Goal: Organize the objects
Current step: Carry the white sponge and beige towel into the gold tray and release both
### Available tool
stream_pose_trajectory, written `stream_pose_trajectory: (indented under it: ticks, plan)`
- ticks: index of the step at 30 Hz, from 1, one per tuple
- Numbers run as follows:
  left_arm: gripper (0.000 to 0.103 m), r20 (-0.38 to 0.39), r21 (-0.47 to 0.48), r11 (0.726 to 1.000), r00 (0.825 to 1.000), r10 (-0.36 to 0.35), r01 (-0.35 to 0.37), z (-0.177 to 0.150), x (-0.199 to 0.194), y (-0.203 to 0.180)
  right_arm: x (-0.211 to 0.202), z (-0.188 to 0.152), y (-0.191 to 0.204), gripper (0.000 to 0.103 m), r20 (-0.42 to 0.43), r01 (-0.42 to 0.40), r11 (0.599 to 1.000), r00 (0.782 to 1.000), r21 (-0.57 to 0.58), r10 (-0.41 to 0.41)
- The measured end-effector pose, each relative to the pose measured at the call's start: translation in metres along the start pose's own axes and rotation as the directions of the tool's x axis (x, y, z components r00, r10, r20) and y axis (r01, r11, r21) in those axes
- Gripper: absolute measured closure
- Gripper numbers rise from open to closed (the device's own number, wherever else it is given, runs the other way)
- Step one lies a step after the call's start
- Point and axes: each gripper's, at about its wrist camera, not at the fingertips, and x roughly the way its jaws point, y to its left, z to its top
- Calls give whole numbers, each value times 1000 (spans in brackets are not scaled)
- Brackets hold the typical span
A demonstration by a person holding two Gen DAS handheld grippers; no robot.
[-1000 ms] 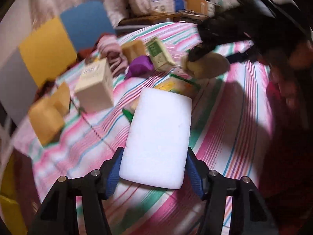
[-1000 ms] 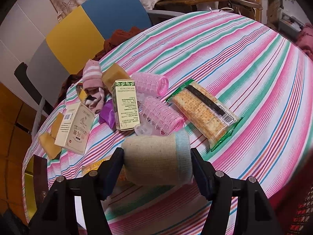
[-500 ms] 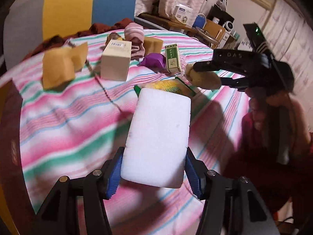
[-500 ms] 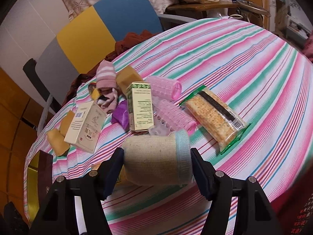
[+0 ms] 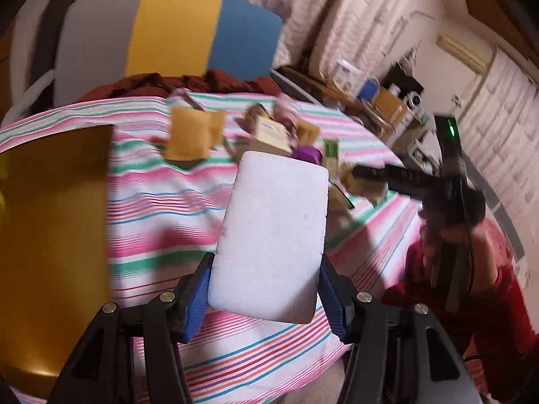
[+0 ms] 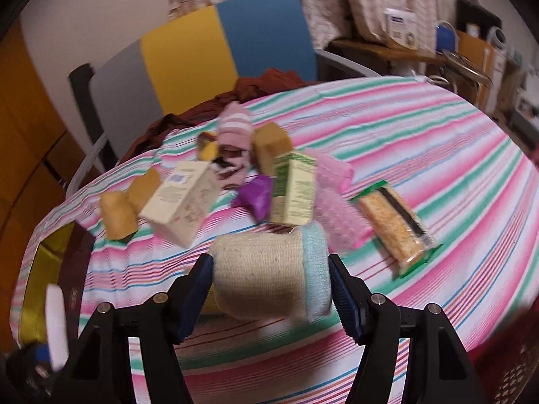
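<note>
Left gripper [image 5: 264, 289] clamps white rectangular foam sponge [image 5: 274, 235] at near end; right gripper [image 6: 271, 289] squeezes rolled beige sock, blue cuff [image 6: 271, 274]. Both likely light, soft, compressible.

Print on cream box [image 6: 183, 202] and green carton [image 6: 293, 192] too blurred; illegible.

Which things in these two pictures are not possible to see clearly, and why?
- Right wrist view: print on the green box and cream box, blurred by motion.
- Left wrist view: table items behind the white sponge, partly hidden.
- Right wrist view: table beneath the rolled sock, covered by it.
</note>
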Motion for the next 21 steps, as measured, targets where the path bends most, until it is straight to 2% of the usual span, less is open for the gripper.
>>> stream_pose_trajectory:
  ticks: [5,10,15,21]
  plan:
    - [44,67,-81,996,997,26,-20,-3,-32,34,-1,-19,51,35,-41,-96,994,995,-61,94]
    - [44,107,-146,986,989,98,-82,-5,-55,69,-2,-32,119,35,-76,-213,966,976,-147,203]
    - [44,122,-240,962,979,162,-129,-10,-70,113,-2,-39,184,35,-107,-293,930,955,-224,275]
    - [44,91,-312,918,954,285,-244,-20,-85,158,3,-57,260,35,-176,-384,869,922,-312,345]
